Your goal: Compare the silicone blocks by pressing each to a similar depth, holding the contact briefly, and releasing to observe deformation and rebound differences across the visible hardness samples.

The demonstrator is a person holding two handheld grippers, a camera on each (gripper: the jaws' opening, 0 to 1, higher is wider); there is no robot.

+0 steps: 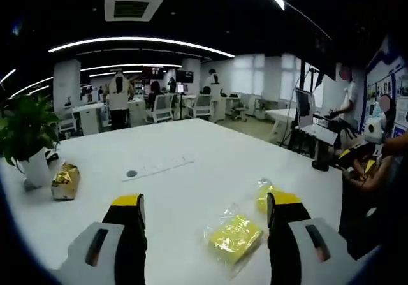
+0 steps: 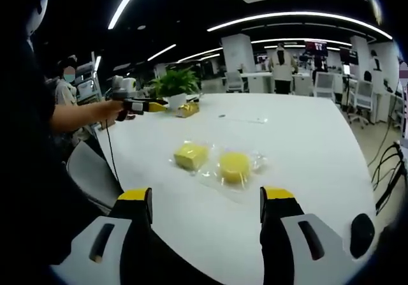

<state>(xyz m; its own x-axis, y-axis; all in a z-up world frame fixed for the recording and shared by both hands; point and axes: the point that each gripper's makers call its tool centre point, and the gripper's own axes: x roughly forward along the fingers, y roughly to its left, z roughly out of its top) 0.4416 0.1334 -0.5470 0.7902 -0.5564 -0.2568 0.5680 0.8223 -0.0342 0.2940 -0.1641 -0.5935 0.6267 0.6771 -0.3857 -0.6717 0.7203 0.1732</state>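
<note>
Office desks and ceiling lights ring a white bench (image 2: 306, 164) holding a square block (image 2: 190, 155), a round block (image 2: 234, 166) just beside, and a plant (image 1: 27, 129). Both grippers' fingers gape, empty.

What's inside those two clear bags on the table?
One clear bag holds a square yellow silicone block; the other bag holds a round yellow block. Their undersides and any hardness labels cannot be seen.
</note>
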